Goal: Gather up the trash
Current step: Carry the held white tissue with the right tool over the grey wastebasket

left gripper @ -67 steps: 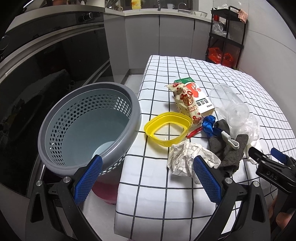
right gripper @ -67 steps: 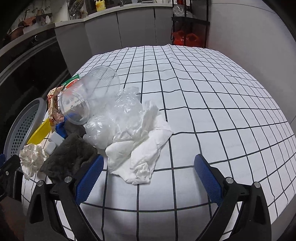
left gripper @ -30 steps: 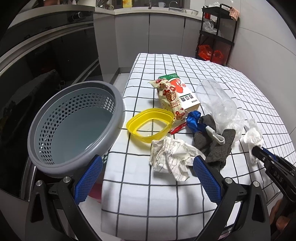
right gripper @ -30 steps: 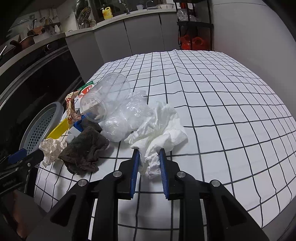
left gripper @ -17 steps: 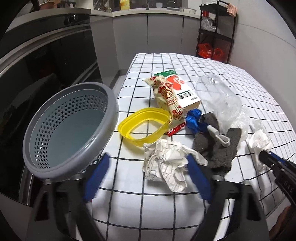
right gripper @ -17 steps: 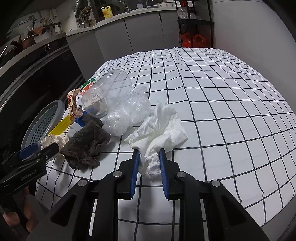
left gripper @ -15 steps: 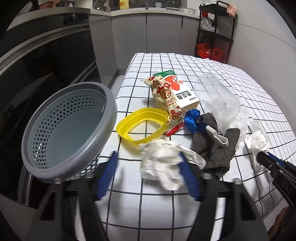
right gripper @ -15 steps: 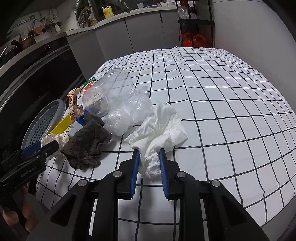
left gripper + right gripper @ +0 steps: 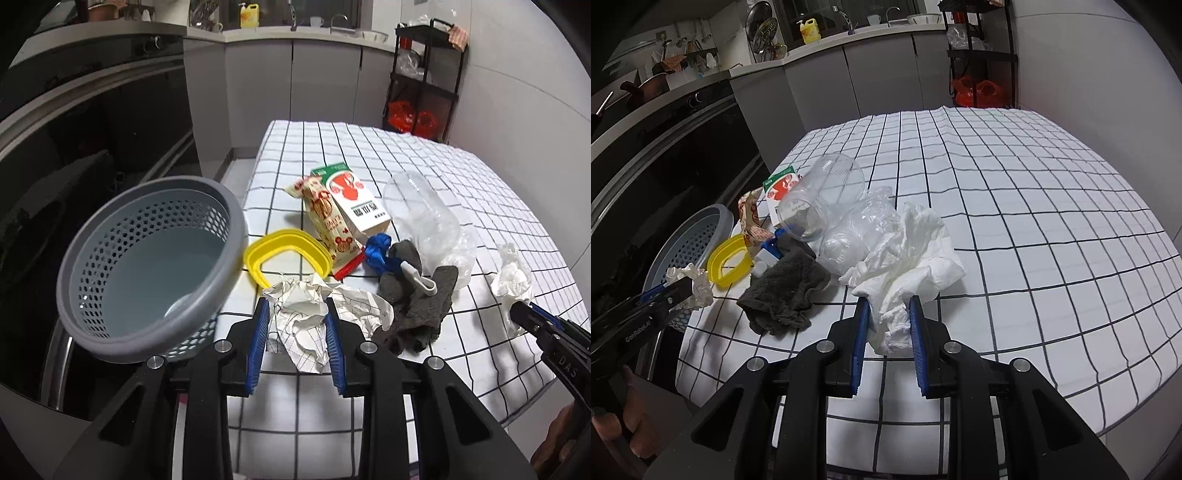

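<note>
grey basket (image 9: 147, 266), nothing visible inside

A home kitchen: grey counter cabinets (image 9: 325, 77), a sink tap (image 9: 846, 18), dish soap bottle (image 9: 809, 31), hanging pans (image 9: 646, 83).

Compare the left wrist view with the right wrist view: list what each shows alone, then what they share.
Left wrist only: the grey basket's solid floor and a white clip on the grey rag.

Right wrist only: the tablecloth's bare right half.

Both: left gripper, jaws closing around the checked paper wad; right gripper clamping the white tissue; yellow ring.
</note>
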